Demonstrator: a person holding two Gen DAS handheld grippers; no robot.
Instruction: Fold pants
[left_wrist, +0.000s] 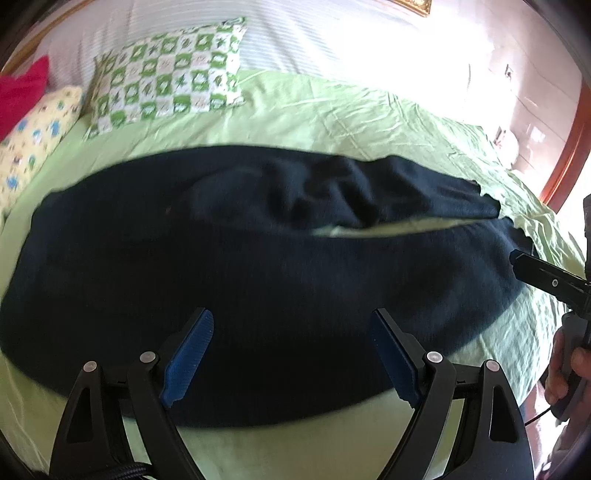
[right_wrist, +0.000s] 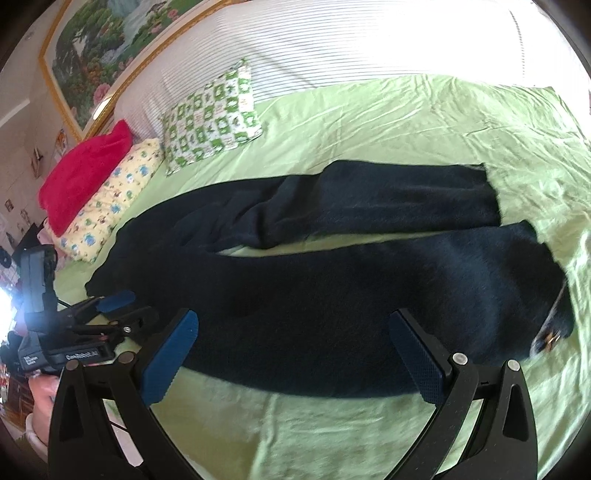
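Note:
Dark navy pants lie spread lengthwise on a light green bed sheet, the two legs side by side with a narrow gap of sheet between them. The far leg is wrinkled. My left gripper is open and empty, hovering over the near leg's front edge. My right gripper is open and empty above the near leg, closer to the hem end. The right gripper also shows in the left wrist view at the right edge. The left gripper shows in the right wrist view at the left.
A green-and-white checked pillow, a yellow patterned pillow and a red cushion lie at the head of the bed. A striped white bedcover lies behind. A framed picture hangs on the wall.

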